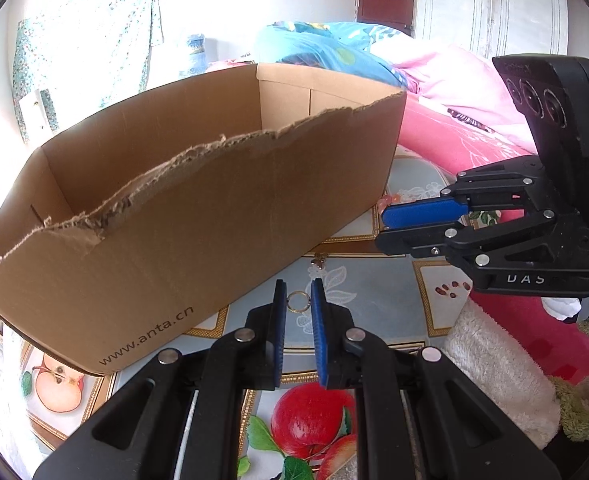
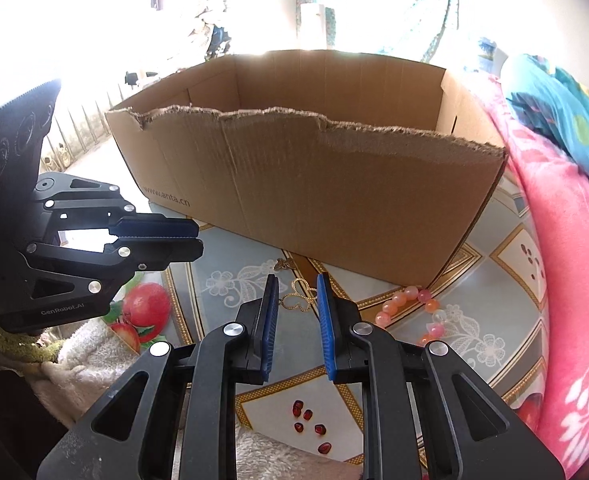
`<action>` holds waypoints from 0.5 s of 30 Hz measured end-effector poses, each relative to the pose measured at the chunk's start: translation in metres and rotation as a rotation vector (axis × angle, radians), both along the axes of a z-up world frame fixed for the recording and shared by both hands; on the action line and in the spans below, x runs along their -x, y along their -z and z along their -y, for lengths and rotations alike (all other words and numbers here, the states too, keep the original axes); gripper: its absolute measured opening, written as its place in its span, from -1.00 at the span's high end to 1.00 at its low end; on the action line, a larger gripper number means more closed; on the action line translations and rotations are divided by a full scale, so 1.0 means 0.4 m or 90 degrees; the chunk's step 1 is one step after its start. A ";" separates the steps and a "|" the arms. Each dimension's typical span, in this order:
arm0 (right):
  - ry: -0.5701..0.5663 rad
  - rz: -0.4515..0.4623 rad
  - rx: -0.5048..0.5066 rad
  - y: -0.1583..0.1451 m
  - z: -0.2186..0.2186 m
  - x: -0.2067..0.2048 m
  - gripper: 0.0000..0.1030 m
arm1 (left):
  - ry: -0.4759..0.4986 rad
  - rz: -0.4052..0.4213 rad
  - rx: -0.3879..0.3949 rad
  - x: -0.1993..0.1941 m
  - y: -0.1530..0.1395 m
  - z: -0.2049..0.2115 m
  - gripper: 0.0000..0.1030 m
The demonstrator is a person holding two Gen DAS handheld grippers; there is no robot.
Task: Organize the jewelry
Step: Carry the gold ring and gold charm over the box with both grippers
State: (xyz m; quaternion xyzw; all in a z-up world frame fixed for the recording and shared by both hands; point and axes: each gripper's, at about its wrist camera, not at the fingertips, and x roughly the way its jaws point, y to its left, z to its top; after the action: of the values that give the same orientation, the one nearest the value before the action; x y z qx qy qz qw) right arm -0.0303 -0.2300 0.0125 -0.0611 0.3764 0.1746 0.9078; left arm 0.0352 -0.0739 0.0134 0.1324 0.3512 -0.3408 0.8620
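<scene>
Cardboard, brown and torn ragged along its near rim, makes the one box (image 2: 314,184) on the surface (image 2: 230,256), which wears a printed cloth of fruit and lace patterns; the box stands open at the top and its inside floor is hidden from both views. Two grippers are in view; the left gripper (image 1: 297,292) has its fingers (image 1: 279,300) parted by a narrow gap, nothing pressed between them, and one gold ring (image 1: 297,301) lies on the cloth below that gap. The right gripper (image 2: 296,286) likewise has a narrow gap between its fingers (image 2: 323,292), holding nothing; one gold butterfly-shaped chain piece (image 2: 300,299) lies on the cloth under it. One small gold charm (image 2: 283,265) rests just beside the box's near wall; one bracelet of pink and orange beads (image 2: 408,306) curls near the box's right corner. Open cloth runs between the box and the grippers; a pink blanket (image 2: 566,280) crowds the right edge, and a white towel (image 1: 498,368) lies by the near edge.
</scene>
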 end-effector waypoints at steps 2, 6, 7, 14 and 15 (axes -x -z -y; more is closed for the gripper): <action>0.004 0.017 -0.013 -0.030 0.011 0.018 0.66 | 0.007 0.003 0.015 0.006 -0.023 -0.006 0.77; 0.006 0.062 -0.040 -0.098 0.030 0.052 0.66 | 0.023 0.016 0.050 0.026 -0.085 -0.018 0.77; 0.004 0.075 -0.049 -0.118 0.035 0.058 0.66 | 0.028 0.019 0.063 0.030 -0.105 -0.022 0.77; -0.011 0.160 -0.076 -0.223 0.043 0.034 0.66 | 0.031 0.076 0.112 -0.006 -0.236 -0.036 0.77; -0.011 0.160 -0.074 -0.222 0.035 0.012 0.66 | 0.025 0.080 0.107 -0.027 -0.243 -0.029 0.77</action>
State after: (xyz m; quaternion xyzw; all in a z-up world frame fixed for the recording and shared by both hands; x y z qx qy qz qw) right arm -0.0351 -0.2441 0.1013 -0.0331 0.2484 0.1952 0.9482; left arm 0.0458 -0.0623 0.1107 0.0874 0.2641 -0.3772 0.8834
